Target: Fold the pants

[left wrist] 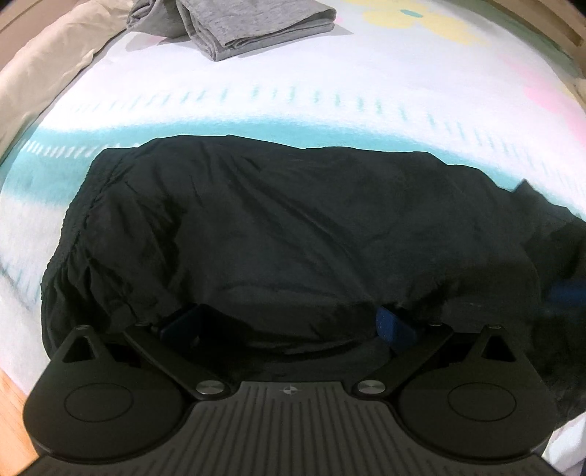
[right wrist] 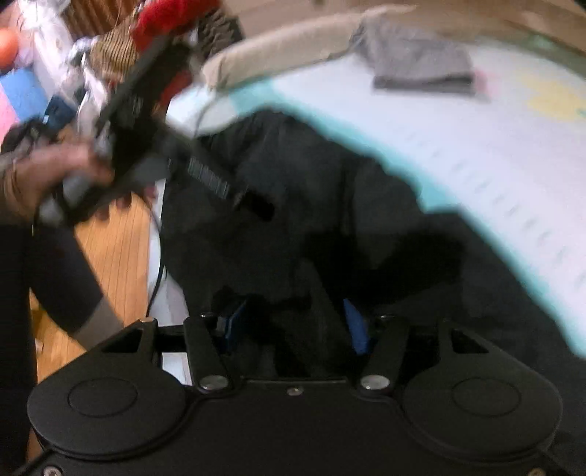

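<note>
Presently the left gripper [left wrist: 289,322] stands with fingers spread wide, black fabric bunched between them. Right gripper [right wrist: 293,322] fingers partly parted around a fold of the black crumpled cloth pants [left wrist: 274,227], grip unclear. Pants lie on the pastel printed bedsheet [left wrist: 329,102], long axis left-right, elastic waistband left. Folded grey garment [left wrist: 234,25] well apart beyond.

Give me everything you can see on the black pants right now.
The black pants are thin, wrinkled dark fabric, lying bunched across the bed sheet, gathered elastic waistband at the left in the left wrist view. Fabric sits between the blue pads of both the left gripper and the right gripper.
</note>
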